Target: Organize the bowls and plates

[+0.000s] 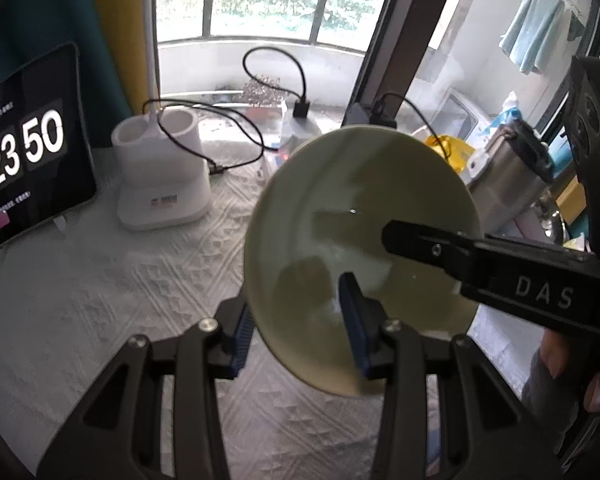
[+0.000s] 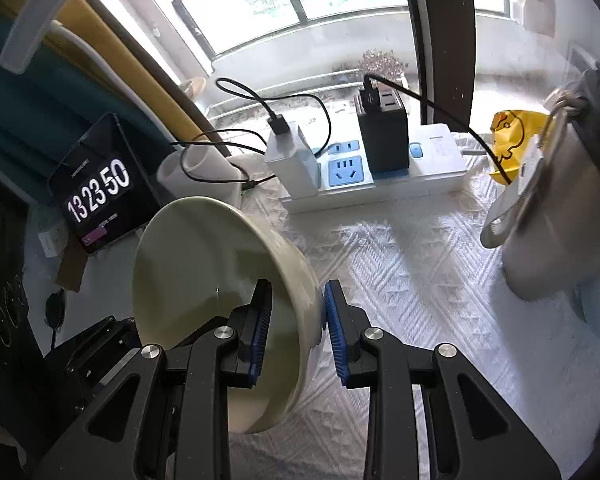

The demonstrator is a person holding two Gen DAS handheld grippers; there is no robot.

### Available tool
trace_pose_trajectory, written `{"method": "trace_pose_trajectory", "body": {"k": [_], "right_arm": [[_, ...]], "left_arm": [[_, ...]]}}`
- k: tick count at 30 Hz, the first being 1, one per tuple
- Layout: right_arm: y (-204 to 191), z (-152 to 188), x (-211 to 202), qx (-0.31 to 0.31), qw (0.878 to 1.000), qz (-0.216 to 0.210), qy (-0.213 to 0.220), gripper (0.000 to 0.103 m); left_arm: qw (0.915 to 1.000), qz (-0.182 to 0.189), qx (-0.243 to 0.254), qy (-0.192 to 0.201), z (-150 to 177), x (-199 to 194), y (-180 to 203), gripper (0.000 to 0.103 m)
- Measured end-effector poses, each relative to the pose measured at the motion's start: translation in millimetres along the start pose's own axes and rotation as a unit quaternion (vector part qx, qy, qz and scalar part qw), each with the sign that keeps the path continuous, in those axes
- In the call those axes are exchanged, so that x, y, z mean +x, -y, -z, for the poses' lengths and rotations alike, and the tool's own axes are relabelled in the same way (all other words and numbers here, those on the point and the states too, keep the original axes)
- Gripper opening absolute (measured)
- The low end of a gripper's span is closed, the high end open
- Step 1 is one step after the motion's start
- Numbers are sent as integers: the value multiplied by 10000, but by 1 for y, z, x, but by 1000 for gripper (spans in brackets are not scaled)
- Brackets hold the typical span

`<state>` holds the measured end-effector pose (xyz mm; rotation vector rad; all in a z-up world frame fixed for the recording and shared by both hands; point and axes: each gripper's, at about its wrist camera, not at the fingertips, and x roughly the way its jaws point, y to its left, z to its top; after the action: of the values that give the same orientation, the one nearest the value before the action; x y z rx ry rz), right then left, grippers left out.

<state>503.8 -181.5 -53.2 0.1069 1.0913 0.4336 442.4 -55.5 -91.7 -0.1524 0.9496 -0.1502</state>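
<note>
A pale green bowl hangs tilted above the white tablecloth, held from two sides. My left gripper is shut on its near rim, one blue pad behind the wall and one inside. A black finger of the right gripper reaches into the bowl from the right. In the right wrist view the same bowl stands on edge with its hollow facing left. My right gripper is shut on its wall, the left pad inside and the right pad outside.
A tablet showing a clock leans at the left, beside a white holder with cables. A power strip with chargers lies by the window. A steel pot and a yellow bag stand at the right.
</note>
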Motion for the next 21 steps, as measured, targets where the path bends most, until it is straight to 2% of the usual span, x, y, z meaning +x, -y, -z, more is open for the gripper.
{"method": "trace_pose_trajectory", "body": {"k": [21], "right_arm": [[-35,43,-71,-213,9988,105,420,29]], "left_arm": [[9987,78,121,489,31,-73,14,41]]}}
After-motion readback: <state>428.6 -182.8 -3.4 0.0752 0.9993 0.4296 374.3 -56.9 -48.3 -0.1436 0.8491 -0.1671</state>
